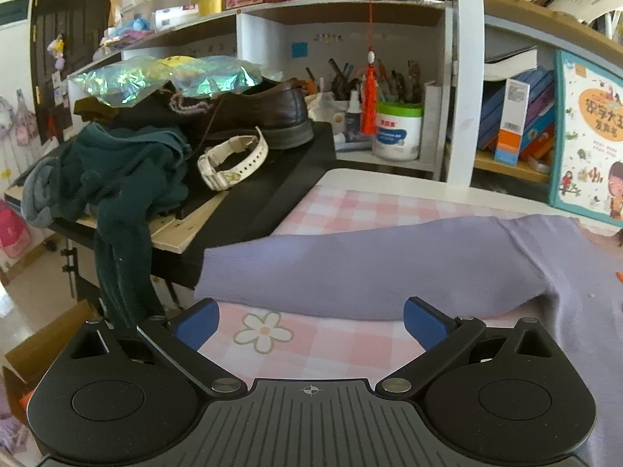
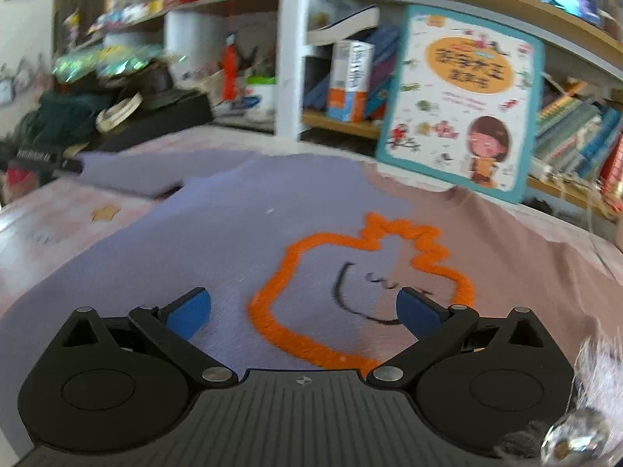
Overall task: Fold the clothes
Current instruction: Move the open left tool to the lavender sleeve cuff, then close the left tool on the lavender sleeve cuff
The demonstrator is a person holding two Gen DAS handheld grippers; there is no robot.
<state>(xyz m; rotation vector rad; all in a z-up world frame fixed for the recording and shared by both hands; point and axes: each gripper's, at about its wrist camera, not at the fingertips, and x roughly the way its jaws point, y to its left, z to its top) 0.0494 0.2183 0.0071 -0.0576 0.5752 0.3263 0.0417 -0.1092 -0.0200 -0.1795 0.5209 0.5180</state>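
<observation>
A lilac sweater [image 2: 218, 218] lies flat on the pink checked tablecloth [image 1: 335, 354]; its front bears an orange outlined shape [image 2: 350, 299] with black marks, and its right half looks pinkish brown. One sleeve [image 1: 350, 268] stretches left across the table. My left gripper [image 1: 311, 323] hovers open just in front of that sleeve, nothing between its blue pads [image 1: 196, 325]. In the right wrist view, my right gripper [image 2: 303, 309] is open above the sweater's chest, straddling the orange shape and holding nothing.
A black box [image 1: 268, 190] at the left carries a brown shoe [image 1: 264, 113], a white watch [image 1: 233, 163] and dark green cloth [image 1: 124, 186] hanging off the edge. Shelves with books, a white tub [image 1: 397, 132] and a picture book [image 2: 463, 105] stand behind the table.
</observation>
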